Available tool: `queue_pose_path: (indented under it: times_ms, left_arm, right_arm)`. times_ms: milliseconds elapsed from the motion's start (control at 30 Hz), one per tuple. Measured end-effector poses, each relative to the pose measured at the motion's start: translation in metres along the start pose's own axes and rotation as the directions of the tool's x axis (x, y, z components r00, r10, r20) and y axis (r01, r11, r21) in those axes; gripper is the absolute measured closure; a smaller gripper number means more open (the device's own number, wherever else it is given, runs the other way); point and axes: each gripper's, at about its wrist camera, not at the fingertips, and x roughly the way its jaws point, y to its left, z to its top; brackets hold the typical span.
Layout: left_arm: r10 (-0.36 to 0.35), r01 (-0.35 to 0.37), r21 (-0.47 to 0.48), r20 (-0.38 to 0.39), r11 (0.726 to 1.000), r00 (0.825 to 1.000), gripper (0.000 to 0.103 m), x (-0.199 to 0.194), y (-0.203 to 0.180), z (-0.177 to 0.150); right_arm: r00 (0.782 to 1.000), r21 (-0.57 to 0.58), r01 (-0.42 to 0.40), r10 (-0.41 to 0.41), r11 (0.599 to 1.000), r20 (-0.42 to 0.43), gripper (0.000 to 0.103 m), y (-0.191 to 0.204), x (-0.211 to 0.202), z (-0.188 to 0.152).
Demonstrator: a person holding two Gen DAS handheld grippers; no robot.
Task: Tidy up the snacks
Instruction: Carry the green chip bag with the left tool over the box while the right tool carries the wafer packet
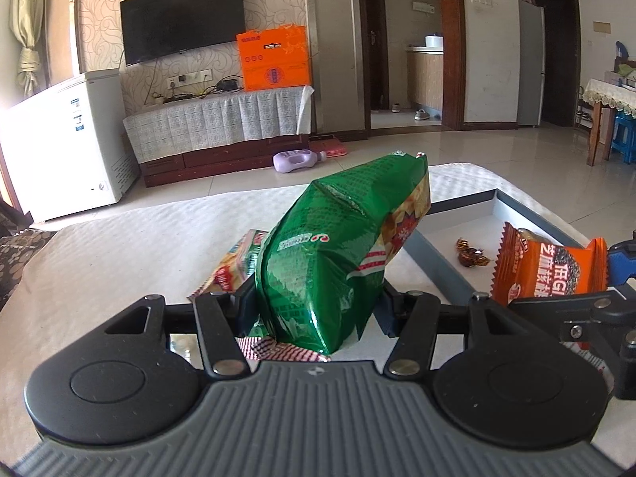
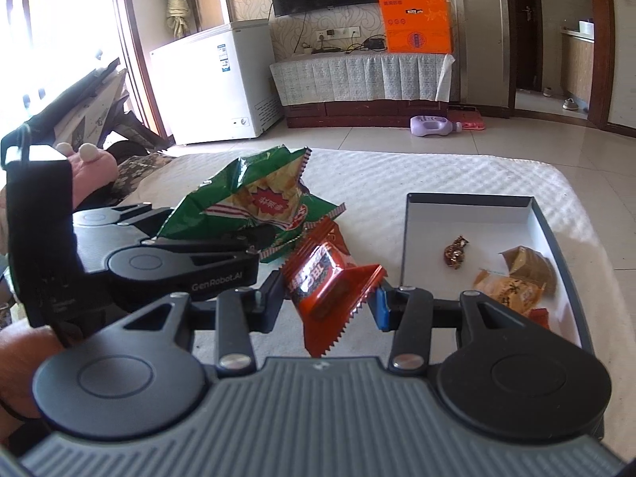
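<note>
Holding a snack apiece, both units are clear of the white quilted counter. The left hand-held gripper is clamped across the lower body of a green foil snack bag, which stands tilted up and away from the jaws; the film is visibly dented and creased where the pads bear, indicating a light, air-puffed, glossy and likely slippery pack whose contents, judged from the printing, are brittle crisps. A grip on the flat crimped seam would spare the contents better than pressure on the belly. The right hand-held gripper is closed on an orange-red wrapped snack, held through its middle with one serrated end hanging below the jaws; it looks small, light and somewhat firmer, so the mid-body hold appears sound, though the smooth wrapper could slide if pressure eases. A second green packet lies on the counter behind the left unit. The grey-rimmed tray sits just right of the held snacks and already contains a foil-wrapped candy and tan and orange packets. Assessment: the tray is the probable destination; the tall green bag, being bulky, may lean over the low rim.
</note>
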Motion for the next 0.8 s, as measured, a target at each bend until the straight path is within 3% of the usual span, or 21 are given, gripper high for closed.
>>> queue_pose_path:
  times_ms: [800]
  left_arm:
    - [-0.136, 0.136, 0.034, -0.021, 0.99, 0.991, 0.041, 0.035, -0.096, 0.001]
  right_arm:
    - [0.995, 0.057, 0.096, -0.093, 0.994, -0.044, 0.055, -0.059, -0.026, -0.03]
